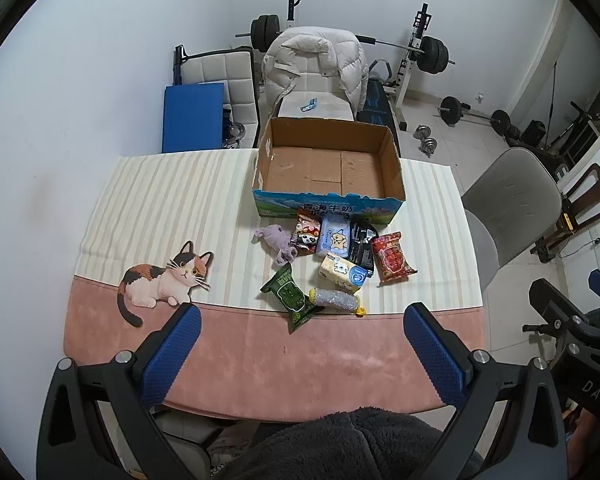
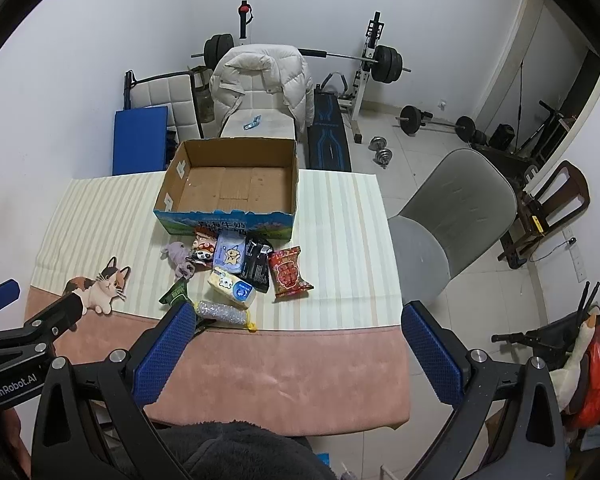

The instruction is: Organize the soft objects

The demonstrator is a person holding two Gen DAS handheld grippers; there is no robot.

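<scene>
An empty cardboard box (image 1: pixel 391 148) (image 2: pixel 174 172) stands at the table's far edge. In front of it lies a cluster of soft items: a purple cloth (image 1: pixel 278 240) (image 2: pixel 179 258), a red snack pack (image 1: pixel 392 258) (image 2: pixel 288 272), a tissue pack (image 1: pixel 344 272) (image 2: pixel 232 286), a light blue pack (image 1: pixel 334 238) (image 2: pixel 230 256), a black pack (image 1: pixel 362 246) (image 2: pixel 258 262), a green pack (image 1: pixel 292 296) (image 2: pixel 175 292) and a silver scrubber (image 1: pixel 334 298) (image 2: pixel 222 312). My left gripper (image 1: pixel 302 320) and right gripper (image 2: pixel 296 320) are both open and empty, held above the near table edge.
A cat-print mat (image 1: pixel 260 344) covers the table. A grey chair (image 1: pixel 512 200) (image 2: pixel 456 216) stands to the right. A chair with a white jacket (image 1: pixel 312 64) and gym weights (image 1: pixel 432 54) are behind the table.
</scene>
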